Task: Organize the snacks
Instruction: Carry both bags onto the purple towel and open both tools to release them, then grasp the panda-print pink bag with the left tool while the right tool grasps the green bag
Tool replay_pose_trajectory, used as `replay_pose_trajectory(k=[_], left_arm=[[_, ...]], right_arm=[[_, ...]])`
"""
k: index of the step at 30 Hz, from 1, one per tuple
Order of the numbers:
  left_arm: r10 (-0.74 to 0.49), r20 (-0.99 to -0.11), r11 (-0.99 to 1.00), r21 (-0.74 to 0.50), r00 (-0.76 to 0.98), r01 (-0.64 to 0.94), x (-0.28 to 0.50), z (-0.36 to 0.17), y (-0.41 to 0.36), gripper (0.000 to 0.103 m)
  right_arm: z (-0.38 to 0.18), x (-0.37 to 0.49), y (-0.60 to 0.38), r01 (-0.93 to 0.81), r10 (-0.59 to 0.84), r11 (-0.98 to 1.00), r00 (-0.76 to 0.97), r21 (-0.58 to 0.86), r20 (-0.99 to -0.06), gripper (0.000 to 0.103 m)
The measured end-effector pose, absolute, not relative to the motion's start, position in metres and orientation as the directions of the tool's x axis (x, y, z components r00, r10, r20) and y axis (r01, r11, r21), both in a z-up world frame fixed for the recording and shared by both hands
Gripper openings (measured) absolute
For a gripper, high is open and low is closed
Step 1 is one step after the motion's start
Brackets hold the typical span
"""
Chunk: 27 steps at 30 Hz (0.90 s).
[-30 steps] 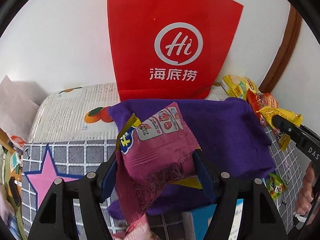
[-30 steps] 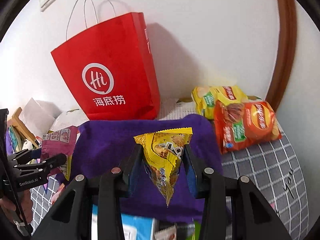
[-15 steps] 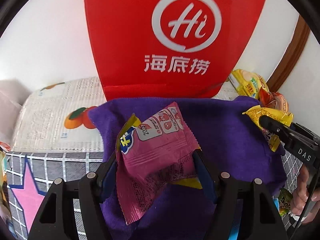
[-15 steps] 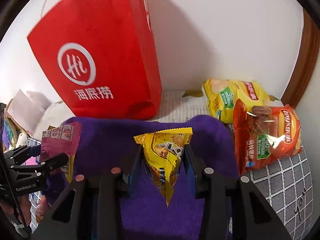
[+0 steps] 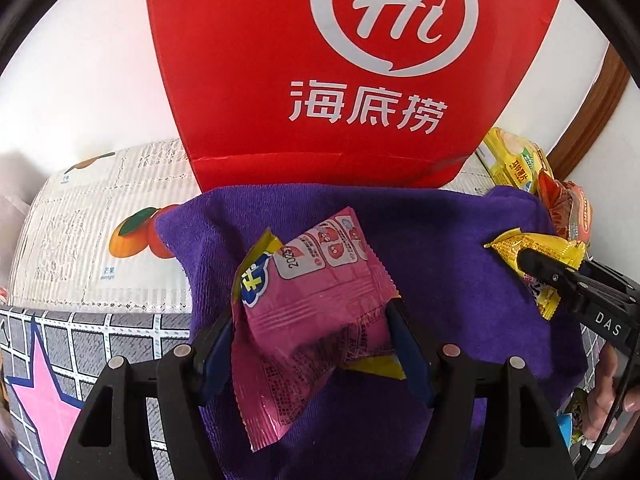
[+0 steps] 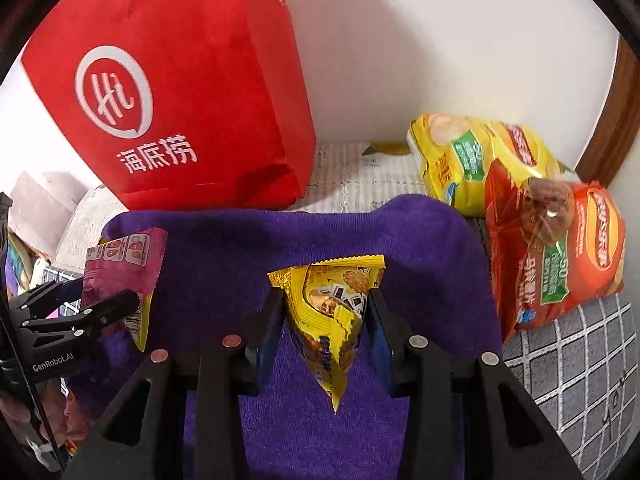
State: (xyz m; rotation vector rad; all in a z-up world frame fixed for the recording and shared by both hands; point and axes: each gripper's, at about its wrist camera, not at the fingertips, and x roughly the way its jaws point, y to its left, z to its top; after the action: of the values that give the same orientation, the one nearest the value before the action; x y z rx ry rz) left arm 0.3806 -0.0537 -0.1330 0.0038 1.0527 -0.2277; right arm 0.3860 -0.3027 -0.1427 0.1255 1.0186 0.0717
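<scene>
Two packets gripped | left fingers [image 5: 310, 332]: crumpled pink packet [image 5: 316, 308] | right fingers [image 6: 326, 320]: yellow triangular packet [image 6: 334, 316]

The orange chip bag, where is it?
In the right wrist view the orange chip bag lies at the right, beside the purple towel, partly over the yellow chip bag.

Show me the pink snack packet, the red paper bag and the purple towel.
pink snack packet [image 5: 316, 304], left wrist view, packet's middle.
red paper bag [image 6: 192, 92], right wrist view, front face.
purple towel [image 6: 248, 248], right wrist view, bare top.
</scene>
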Motion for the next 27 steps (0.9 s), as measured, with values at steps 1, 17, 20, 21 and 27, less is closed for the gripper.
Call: replay_pose_trajectory(k=[1, 17, 20, 21, 27], left_arm=[[-0.182, -0.861, 0.976, -0.101, 0.474, 0.191, 0.38, -0.133, -0.054, 0.07], [-0.145, -0.842, 0.985, -0.074, 0.52, 0.154, 0.353, -0.107, -0.045, 0.09], [-0.137, -0.823, 0.988, -0.075, 0.552, 0.135, 0.336, -0.093, -0.039, 0.089], [-0.136, -0.817, 0.989, -0.075, 0.56, 0.131, 0.329, -0.089, -0.037, 0.089], [-0.156, -0.806, 0.987, -0.102, 0.571, 0.125, 0.288, -0.069, -0.023, 0.089]], right_arm=[[-0.144, 0.387, -0.304, 0.004, 0.119, 0.99, 0.516, 0.141, -0.848, 0.041], [-0.091, 0.346, -0.297, 0.028, 0.008, 0.999, 0.635, 0.034, -0.773, 0.085], [-0.075, 0.321, -0.3, 0.032, -0.006, 0.999, 0.653, 0.021, -0.758, 0.085], [-0.071, 0.313, -0.302, 0.031, 0.004, 0.999, 0.651, 0.032, -0.759, 0.085], [-0.054, 0.252, -0.328, 0.071, -0.015, 0.996, 0.667, 0.044, -0.745, 0.085]])
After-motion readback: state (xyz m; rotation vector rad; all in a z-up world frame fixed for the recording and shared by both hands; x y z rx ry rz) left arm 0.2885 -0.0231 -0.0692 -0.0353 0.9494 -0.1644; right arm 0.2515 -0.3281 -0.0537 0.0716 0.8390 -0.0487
